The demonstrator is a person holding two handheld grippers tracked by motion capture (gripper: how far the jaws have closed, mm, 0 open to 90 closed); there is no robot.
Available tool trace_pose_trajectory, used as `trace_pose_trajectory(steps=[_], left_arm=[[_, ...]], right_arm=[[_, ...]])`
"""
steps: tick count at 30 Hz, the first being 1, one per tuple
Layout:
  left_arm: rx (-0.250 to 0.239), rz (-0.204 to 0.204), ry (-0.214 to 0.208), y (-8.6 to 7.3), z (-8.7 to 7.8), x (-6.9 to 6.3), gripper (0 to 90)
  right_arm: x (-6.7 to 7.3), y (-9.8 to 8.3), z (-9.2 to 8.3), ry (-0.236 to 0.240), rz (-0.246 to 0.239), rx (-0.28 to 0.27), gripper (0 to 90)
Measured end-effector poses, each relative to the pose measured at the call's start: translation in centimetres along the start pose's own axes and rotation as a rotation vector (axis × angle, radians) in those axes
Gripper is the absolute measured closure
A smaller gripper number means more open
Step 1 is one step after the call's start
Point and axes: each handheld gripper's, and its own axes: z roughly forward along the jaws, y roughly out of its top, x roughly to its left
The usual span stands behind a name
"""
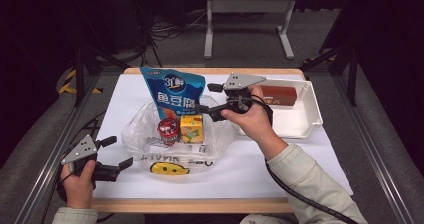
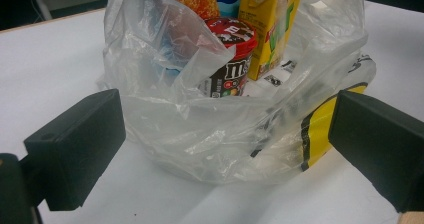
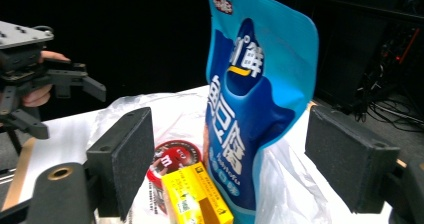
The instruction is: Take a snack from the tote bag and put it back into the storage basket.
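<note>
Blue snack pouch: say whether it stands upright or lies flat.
Upright. The blue snack pouch stands on its bottom edge inside the clear plastic bag, rising above the yellow drink carton and the red-lidded candy cup.

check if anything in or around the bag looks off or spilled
Nothing is spilled or damaged. The one loose end: the brown box lies alone in the white tray, while the blue pouch, candy tub and yellow carton stand upright in the plastic bag.
</note>
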Motion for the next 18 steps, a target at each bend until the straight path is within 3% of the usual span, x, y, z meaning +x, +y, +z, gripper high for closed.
trace_pose_trajectory(steps=[7,12,18], left_arm=[[-0.006,-0.001,0.002,0.0,0.0,0.0,2.2],[-0.005,-0.001,0.001,0.0,0.1,0.1,2.2],[-0.006,0.000,-0.002,-0.1,0.0,0.2,2.2]], right_arm=[[-0.8,-0.2,1.0,-0.004,0.020,-0.011,20.1],[-1.5,-0.7,2.4,0.018,0.029,-0.030,19.8],[-1.9,-1.0,3.6,0.024,0.019,-0.056,19.6]])
